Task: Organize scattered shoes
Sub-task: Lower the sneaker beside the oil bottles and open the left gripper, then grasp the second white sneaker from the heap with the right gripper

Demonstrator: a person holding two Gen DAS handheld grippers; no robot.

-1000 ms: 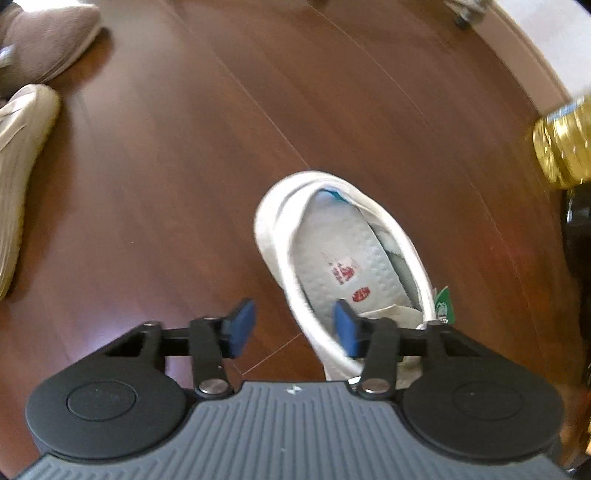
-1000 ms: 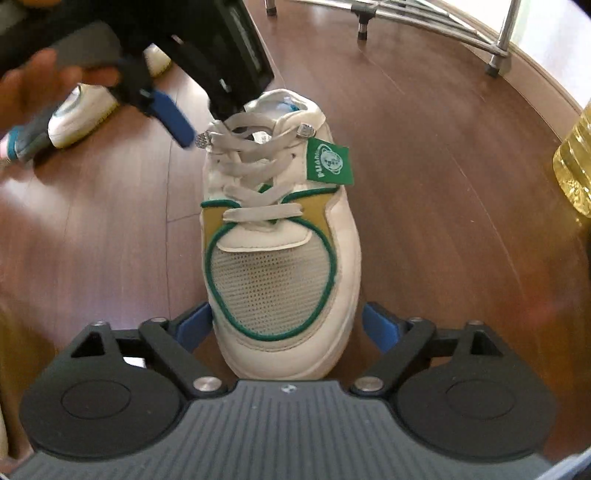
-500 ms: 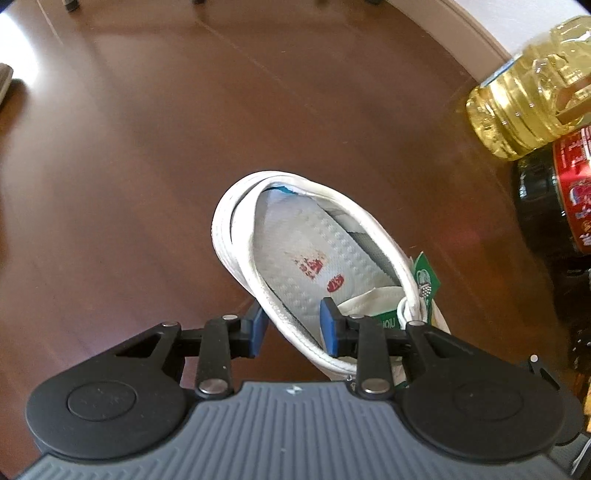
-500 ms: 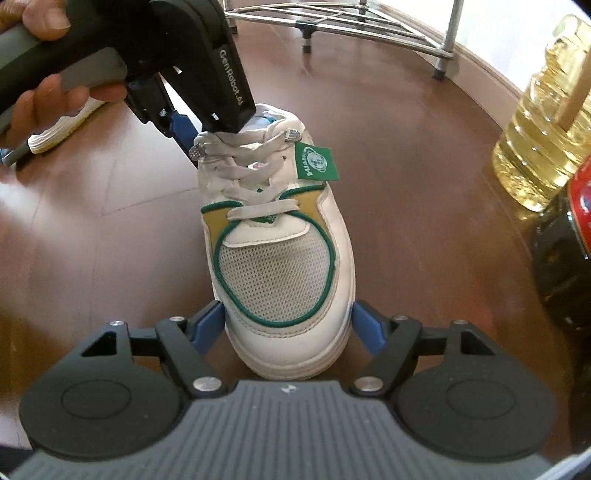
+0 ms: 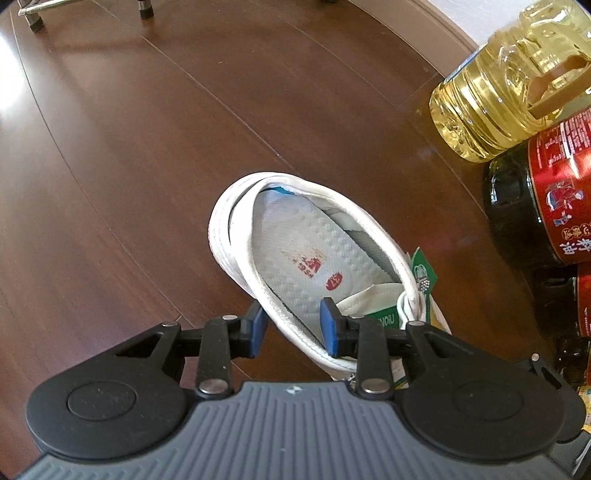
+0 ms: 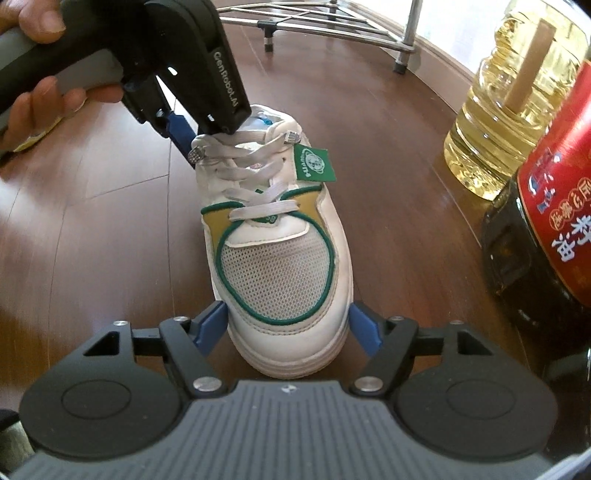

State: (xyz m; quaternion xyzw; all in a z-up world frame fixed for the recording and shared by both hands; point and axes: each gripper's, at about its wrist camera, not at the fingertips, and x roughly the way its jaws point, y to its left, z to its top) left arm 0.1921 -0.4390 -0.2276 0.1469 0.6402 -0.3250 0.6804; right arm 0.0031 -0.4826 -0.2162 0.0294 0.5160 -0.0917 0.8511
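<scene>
A white sneaker [image 6: 275, 254] with green trim, yellow patches and a green tag stands on the dark wood floor. My left gripper [image 5: 293, 328] is shut on the sneaker's collar wall [image 5: 280, 314], one pad outside and one inside the opening; it also shows in the right wrist view [image 6: 184, 92], over the heel. My right gripper [image 6: 286, 326] straddles the toe with its blue pads [image 6: 364, 328] against both sides of the sole.
A yellow oil bottle [image 5: 513, 81] and a dark bottle with a red label [image 5: 546, 199] stand close on the sneaker's right; both also show in the right wrist view [image 6: 509, 110] [image 6: 546, 206]. A metal rack's legs [image 6: 332, 22] stand behind.
Both grippers have closed in on the sneaker; the left one shut on its collar. The sneaker has moved toward the bottles, which now look larger and nearer.
</scene>
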